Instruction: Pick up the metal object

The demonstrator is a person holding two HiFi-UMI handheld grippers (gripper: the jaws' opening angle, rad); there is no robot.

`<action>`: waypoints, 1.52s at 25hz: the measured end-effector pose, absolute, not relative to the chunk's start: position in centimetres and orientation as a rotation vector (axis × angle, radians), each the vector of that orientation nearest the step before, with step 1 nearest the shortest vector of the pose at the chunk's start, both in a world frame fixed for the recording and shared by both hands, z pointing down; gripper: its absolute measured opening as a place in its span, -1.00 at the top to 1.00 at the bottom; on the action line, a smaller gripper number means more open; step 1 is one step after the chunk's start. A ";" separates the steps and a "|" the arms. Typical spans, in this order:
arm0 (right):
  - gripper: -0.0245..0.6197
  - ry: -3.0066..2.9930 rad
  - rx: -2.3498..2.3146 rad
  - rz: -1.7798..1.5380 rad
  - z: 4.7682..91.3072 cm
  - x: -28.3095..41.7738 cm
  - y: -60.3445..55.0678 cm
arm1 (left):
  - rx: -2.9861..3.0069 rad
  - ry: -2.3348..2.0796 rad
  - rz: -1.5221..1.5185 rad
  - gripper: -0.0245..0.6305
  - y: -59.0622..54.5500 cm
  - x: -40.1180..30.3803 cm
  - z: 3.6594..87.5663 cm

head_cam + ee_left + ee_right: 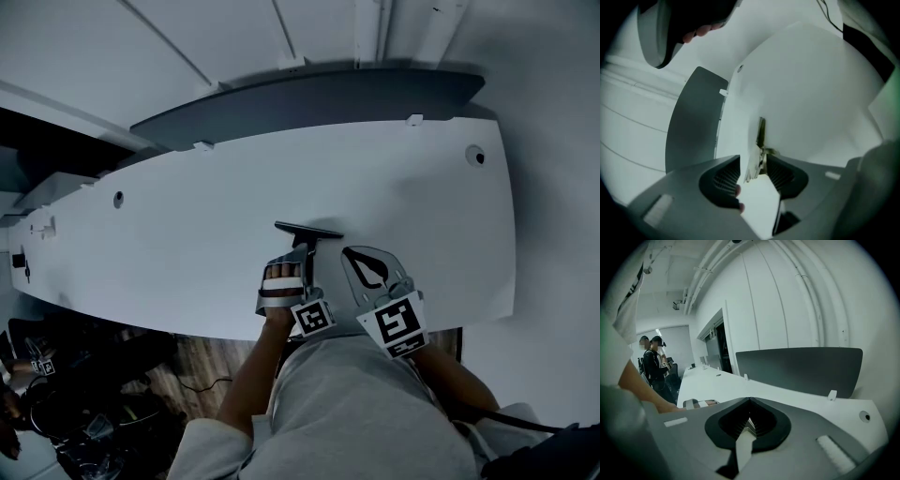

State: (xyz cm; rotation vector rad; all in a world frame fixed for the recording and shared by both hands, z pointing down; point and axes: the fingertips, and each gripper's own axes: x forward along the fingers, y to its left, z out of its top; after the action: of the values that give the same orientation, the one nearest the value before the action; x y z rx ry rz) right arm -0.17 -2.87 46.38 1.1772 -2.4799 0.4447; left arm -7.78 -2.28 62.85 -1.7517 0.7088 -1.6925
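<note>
A thin dark metal object (pixel 309 230) lies on the white table (pixel 187 253), just ahead of my left gripper (pixel 303 247). In the left gripper view the metal object (pixel 761 133) is a narrow bar with a shiny flat plate, and the plate end reaches in between the jaws. My left gripper (pixel 752 159) has its jaws opening, and the ribbed pads (pixel 727 176) stand apart from the metal. My right gripper (pixel 367 267) hovers beside it to the right, shut with nothing in it. Its fingertips meet in the right gripper view (pixel 749 420).
A grey partition panel (pixel 309 98) runs along the table's far edge. Cable holes (pixel 476 156) (pixel 118 199) sit near the back corners. The table's near edge is right under my hands. Chairs and gear (pixel 75 394) fill the floor at lower left. People (pixel 654 362) stand far off.
</note>
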 end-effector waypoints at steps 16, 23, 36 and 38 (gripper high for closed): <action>0.92 -2.485 1.203 0.511 47.2 0.9 -3.1 | -2.086 1.131 -1.376 0.90 -6.7 -8.0 55.6; 0.91 -2.847 1.136 0.506 40.5 0.1 -4.3 | -2.915 1.374 -0.474 0.90 -5.7 -6.2 43.1; 0.21 -3.000 0.932 0.380 33.3 -1.8 -7.6 | -3.123 1.175 0.006 0.90 -2.7 -3.3 35.8; 0.63 -2.958 0.996 0.331 33.1 -1.7 -7.9 | -3.108 1.191 -0.007 0.90 -2.7 -3.1 35.7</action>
State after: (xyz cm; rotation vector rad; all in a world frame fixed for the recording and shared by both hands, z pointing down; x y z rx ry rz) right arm -1.69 -7.94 33.13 0.9957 -2.9580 0.3308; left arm -3.08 -2.74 35.68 -3.1077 1.1914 -0.0072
